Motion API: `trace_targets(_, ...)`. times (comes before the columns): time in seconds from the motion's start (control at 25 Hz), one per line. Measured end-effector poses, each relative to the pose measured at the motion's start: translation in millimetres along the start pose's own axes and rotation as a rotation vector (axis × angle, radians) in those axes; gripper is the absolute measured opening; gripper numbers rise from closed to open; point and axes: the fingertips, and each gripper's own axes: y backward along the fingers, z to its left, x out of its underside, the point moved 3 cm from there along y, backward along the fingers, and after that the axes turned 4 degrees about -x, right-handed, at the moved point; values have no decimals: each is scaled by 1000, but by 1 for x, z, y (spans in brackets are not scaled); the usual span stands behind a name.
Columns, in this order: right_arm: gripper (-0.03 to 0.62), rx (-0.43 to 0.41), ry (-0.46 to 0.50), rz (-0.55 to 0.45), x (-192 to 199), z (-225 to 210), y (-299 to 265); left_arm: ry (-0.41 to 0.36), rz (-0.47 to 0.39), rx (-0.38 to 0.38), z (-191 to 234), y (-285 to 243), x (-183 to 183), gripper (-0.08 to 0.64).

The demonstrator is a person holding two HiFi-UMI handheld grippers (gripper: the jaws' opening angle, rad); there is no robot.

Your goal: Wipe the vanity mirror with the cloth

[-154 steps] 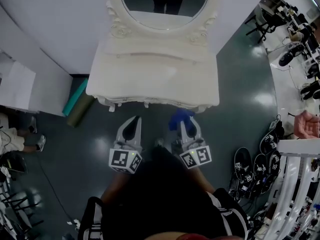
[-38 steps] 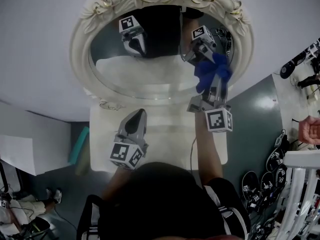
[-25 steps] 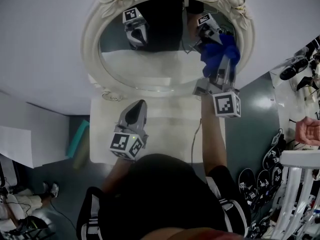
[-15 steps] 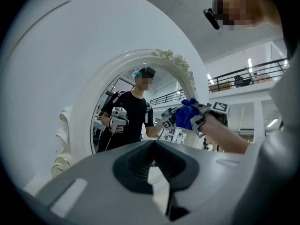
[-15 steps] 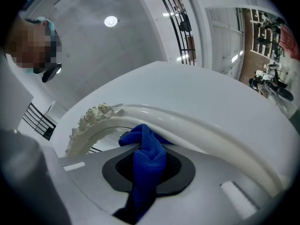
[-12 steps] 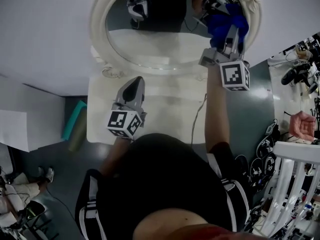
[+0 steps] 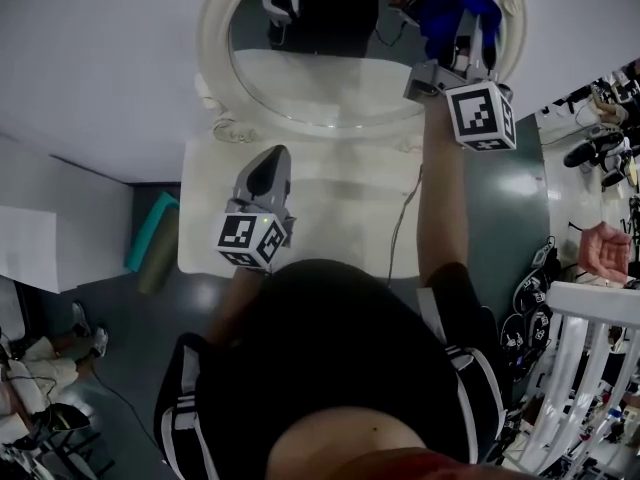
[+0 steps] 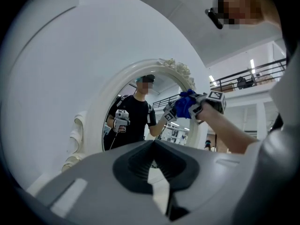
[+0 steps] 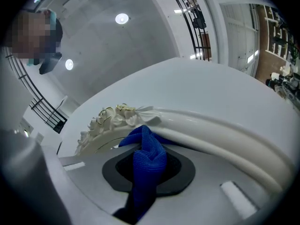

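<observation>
The oval vanity mirror (image 7: 330,78) in its white ornate frame (image 7: 213,58) fills the top of the head view. My right gripper (image 7: 472,23) is shut on the blue cloth (image 7: 452,6) and holds it against the upper right of the glass, by the frame. In the right gripper view the cloth (image 9: 147,158) bunches between the jaws under the carved frame (image 9: 201,125). My left gripper (image 7: 274,158) hangs shut and empty over the vanity top. The left gripper view faces the mirror (image 8: 136,125) and shows the cloth (image 8: 185,107) pressed on it.
The white vanity top (image 7: 330,218) lies under both arms, with a cable (image 7: 405,218) hanging over it. A teal roll (image 7: 150,233) lies on the floor at left. Shoes (image 7: 530,298), a white rack (image 7: 590,368) and another person's hand (image 7: 605,248) are at right.
My right gripper has carried the cloth from below the vanity's front edge up to the mirror, then higher along its right side. The left gripper stays over the vanity top.
</observation>
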Motion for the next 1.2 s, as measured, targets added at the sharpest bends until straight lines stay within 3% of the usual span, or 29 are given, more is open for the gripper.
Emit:
trace_targets(0.24, 44, -31, 20, -5, -12, 34, -8, -1, -15, -28, 7, 31, -11, 8)
trace_targets(0.56, 44, -171, 137, 70, -8, 100, -42, -2, -20, -60, 18, 51, -15, 9)
trace_targets(1.2, 44, -352, 353, 199, 52, 191, -59, 24, -23, -147, 45, 82, -12, 8)
